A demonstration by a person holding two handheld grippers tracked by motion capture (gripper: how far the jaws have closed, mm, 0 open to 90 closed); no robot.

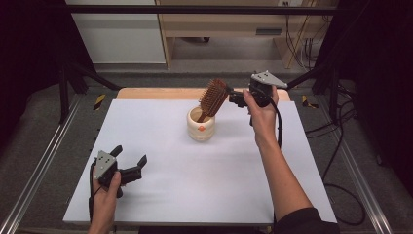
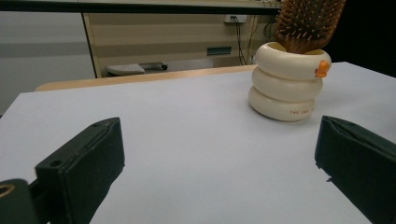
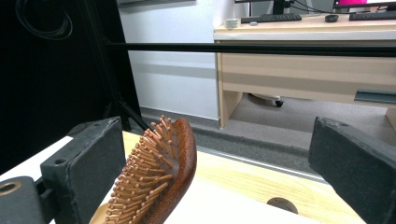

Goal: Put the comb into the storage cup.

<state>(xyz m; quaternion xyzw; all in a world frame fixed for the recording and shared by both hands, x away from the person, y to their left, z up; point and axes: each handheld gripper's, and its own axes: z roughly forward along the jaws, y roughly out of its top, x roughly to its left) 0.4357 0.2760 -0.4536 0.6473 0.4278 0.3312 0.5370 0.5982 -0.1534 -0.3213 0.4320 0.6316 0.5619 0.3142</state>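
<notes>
A wooden paddle hairbrush (image 1: 214, 97) stands handle-down in a cream ringed cup (image 1: 201, 124) at the far middle of the white table (image 1: 195, 190), its bristled head leaning to the right. My right gripper (image 1: 237, 99) hovers just right of the brush head, open. In the right gripper view the brush (image 3: 159, 172) sits beside the left jaw, with a wide gap to the right jaw, and my right gripper (image 3: 224, 163) does not press on it. My left gripper (image 1: 130, 154) rests open near the front left corner. The left gripper view shows my left gripper (image 2: 219, 154) empty, facing the cup (image 2: 287, 88) and brush (image 2: 308, 23).
A wooden strip (image 1: 156, 93) runs along the table's far edge. Black frame bars (image 1: 195, 9) and struts stand behind and at both sides. Cables (image 1: 341, 146) lie on the floor to the right. A beige desk (image 3: 303, 60) stands beyond the table.
</notes>
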